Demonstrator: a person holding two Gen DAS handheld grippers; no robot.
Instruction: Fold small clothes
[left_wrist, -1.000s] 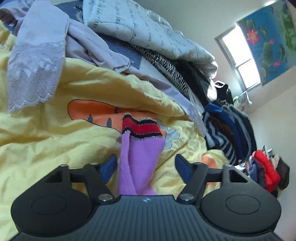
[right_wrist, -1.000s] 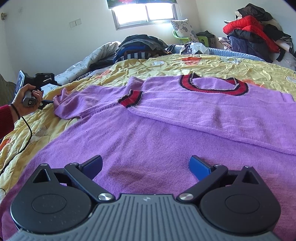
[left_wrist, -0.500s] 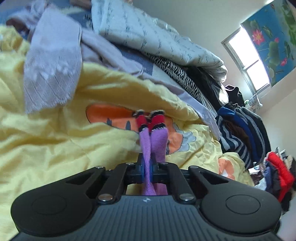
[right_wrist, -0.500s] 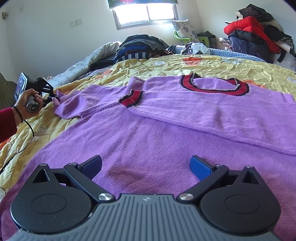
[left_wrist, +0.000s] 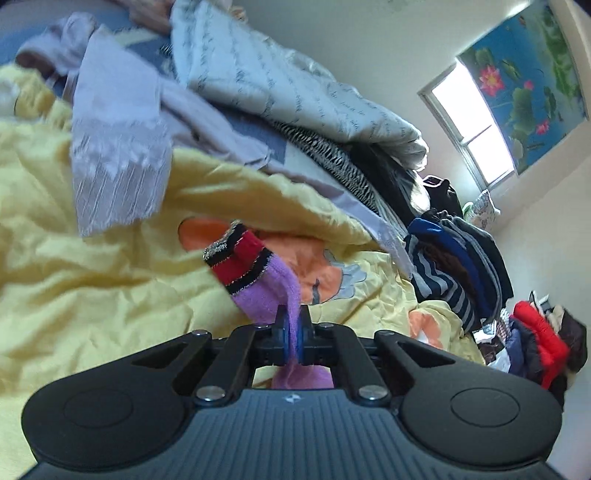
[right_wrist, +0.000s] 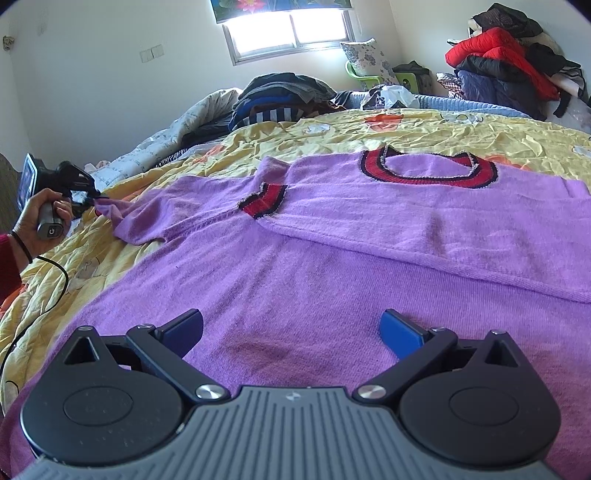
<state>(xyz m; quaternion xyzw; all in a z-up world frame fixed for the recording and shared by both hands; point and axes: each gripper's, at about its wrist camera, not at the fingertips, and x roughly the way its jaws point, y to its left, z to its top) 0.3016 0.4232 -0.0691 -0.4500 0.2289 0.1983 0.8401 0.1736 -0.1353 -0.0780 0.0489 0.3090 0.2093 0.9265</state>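
A purple sweater (right_wrist: 332, 266) with red-and-black collar and cuffs lies spread on the yellow bed cover (right_wrist: 424, 133). One sleeve is folded across its chest, its cuff (right_wrist: 264, 201) near the middle. My left gripper (left_wrist: 291, 334) is shut on the other sleeve (left_wrist: 266, 291), just behind the striped cuff (left_wrist: 236, 258), which hangs lifted off the cover. In the right wrist view that gripper (right_wrist: 88, 201) sits at the far left, held by a hand (right_wrist: 44, 221), pinching the sleeve end. My right gripper (right_wrist: 291, 332) hovers open over the sweater's lower body, nothing between its fingers.
A heap of bedding and clothes (left_wrist: 258, 110) lies along the bed's far side, with a lilac lace-edged garment (left_wrist: 118, 158) nearest the left gripper. A stack of dark striped clothes (right_wrist: 280, 99) sits by the window. Red and dark jackets (right_wrist: 502, 59) are piled at the right.
My left gripper closed on the purple sleeve, then lifted it and pulled it sideways, so the cuff now tilts left off the cover. The right gripper stayed still and open.
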